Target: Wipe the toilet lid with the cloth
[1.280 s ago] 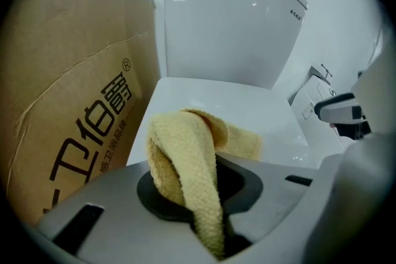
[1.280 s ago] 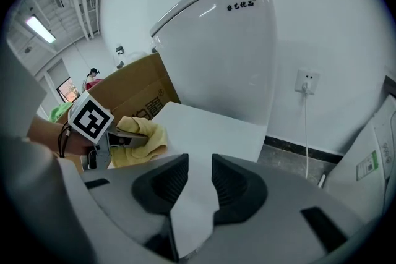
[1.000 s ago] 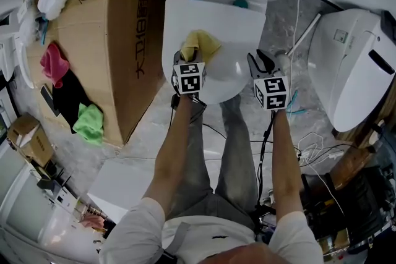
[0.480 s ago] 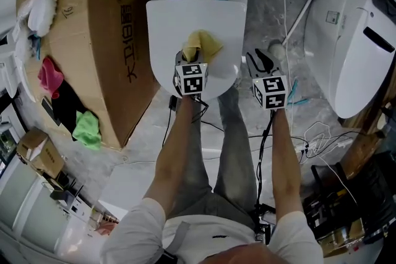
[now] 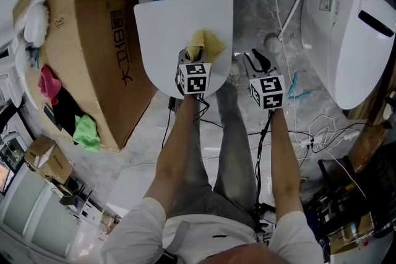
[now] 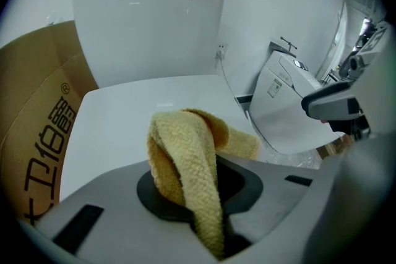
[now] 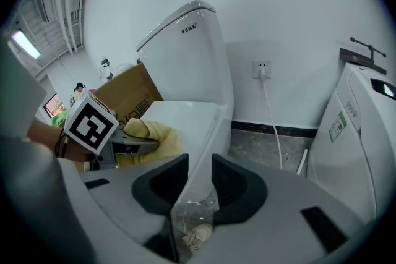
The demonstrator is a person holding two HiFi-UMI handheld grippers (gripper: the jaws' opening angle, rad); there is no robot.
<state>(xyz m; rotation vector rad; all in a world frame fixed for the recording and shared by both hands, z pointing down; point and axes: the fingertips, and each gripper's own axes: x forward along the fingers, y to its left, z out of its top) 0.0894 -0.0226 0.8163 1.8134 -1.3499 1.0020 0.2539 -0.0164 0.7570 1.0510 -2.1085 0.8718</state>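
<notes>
Grey floor [image 5: 253, 9]: toilet [image 5: 179, 28], cardboard box [image 5: 99, 52], second toilet [image 5: 346, 28], loose cables [image 5: 322, 133] on it.

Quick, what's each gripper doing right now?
Left gripper: closed on the yellow cloth.
Right gripper: open, holding nothing.

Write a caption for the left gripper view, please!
The left gripper pinches a yellow cloth above the white lid.

White short-sleeved shirt [image 5: 207, 237], grey trousers [image 5: 213, 170], black cables [image 5: 262, 146].
</notes>
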